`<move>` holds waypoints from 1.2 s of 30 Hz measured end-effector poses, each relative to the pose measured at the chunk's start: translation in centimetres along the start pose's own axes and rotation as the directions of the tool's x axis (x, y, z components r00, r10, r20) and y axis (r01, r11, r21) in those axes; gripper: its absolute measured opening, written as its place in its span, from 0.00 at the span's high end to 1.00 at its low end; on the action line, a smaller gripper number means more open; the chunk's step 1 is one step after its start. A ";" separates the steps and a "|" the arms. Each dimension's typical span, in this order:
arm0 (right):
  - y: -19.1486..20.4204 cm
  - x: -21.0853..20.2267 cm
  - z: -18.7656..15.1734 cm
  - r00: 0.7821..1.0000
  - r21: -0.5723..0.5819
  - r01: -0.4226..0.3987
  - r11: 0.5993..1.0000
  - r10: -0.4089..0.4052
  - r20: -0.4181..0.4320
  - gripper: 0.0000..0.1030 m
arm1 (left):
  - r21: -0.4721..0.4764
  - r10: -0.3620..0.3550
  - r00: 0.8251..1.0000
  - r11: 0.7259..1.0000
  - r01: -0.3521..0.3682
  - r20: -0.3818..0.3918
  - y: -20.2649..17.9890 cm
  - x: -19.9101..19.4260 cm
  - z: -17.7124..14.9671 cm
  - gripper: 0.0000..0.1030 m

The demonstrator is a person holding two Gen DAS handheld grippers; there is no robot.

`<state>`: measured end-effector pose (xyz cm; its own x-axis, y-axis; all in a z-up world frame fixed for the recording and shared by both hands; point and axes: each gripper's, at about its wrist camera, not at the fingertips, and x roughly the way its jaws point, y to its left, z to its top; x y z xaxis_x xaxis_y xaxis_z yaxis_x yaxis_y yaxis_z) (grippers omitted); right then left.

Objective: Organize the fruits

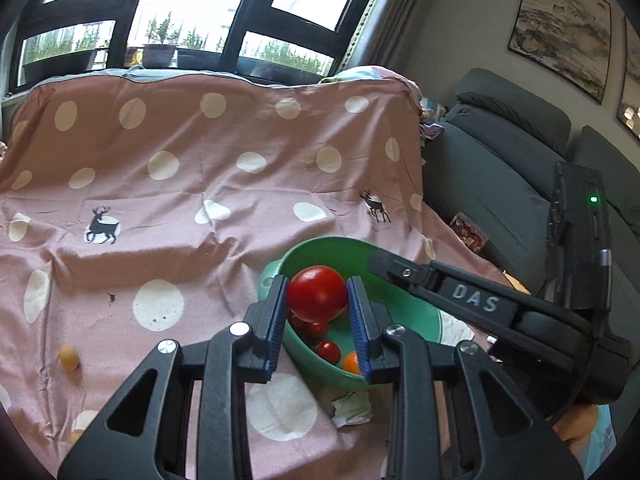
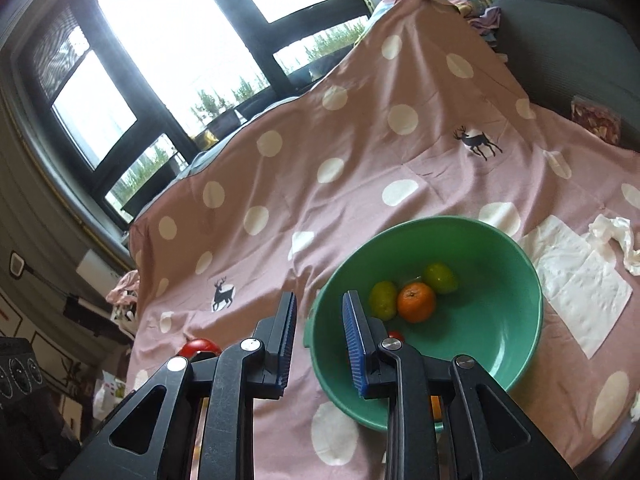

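**Left gripper pinches a tomato above the green bowl; right gripper carries nothing**

Nearest the left wrist camera, the left gripper (image 1: 317,304) has its blue pads pressed on either side of a large red tomato (image 1: 317,293), which it holds over the near rim of the green bowl (image 1: 416,316). Below the held fruit, inside the bowl, lie smaller tomatoes (image 1: 328,351) and part of an orange (image 1: 352,362). The right gripper (image 1: 380,266) reaches in from the right across the bowl's far rim.

In the right wrist view, the right gripper's jaws are drawn in as close as they go, a narrow gap left between the pads and nothing in it. Just beyond its right finger the bowl holds an orange and two green citrus fruits (image 2: 440,278) touching one another.

The bowl rests on a pink polka-dot cloth (image 1: 180,200) printed with deer. A small yellowish fruit (image 1: 69,358) lies apart at the left, white paper napkins (image 2: 580,284) just right of the bowl. Behind stand a grey sofa (image 1: 500,152) and dark-framed windows (image 1: 240,12).
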<state>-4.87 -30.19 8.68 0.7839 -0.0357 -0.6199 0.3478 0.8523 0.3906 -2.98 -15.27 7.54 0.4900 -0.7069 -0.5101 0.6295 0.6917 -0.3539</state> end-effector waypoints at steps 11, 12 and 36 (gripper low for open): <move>-3.8 0.3 0.1 0.994 0.096 0.107 0.990 -0.105 -0.023 0.77 | -0.008 -0.118 0.980 0.993 0.119 -0.158 -2.4 5.9 -2.1 0.71; -4.0 0.3 0.2 0.994 0.099 0.112 0.989 -0.110 -0.025 0.77 | -0.005 -0.122 0.979 0.992 0.123 -0.165 -2.5 6.2 -2.3 0.71; -5.9 -0.1 0.5 0.989 0.140 0.148 0.979 -0.143 -0.044 0.77 | -0.059 -0.176 0.957 0.984 0.167 -0.231 -3.3 8.6 -3.0 0.43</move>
<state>-6.73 -35.47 6.81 0.7024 -0.1342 -0.6990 0.5285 0.7562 0.3858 -2.70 -23.15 1.94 0.2189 -0.7643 -0.6065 0.6659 0.5714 -0.4797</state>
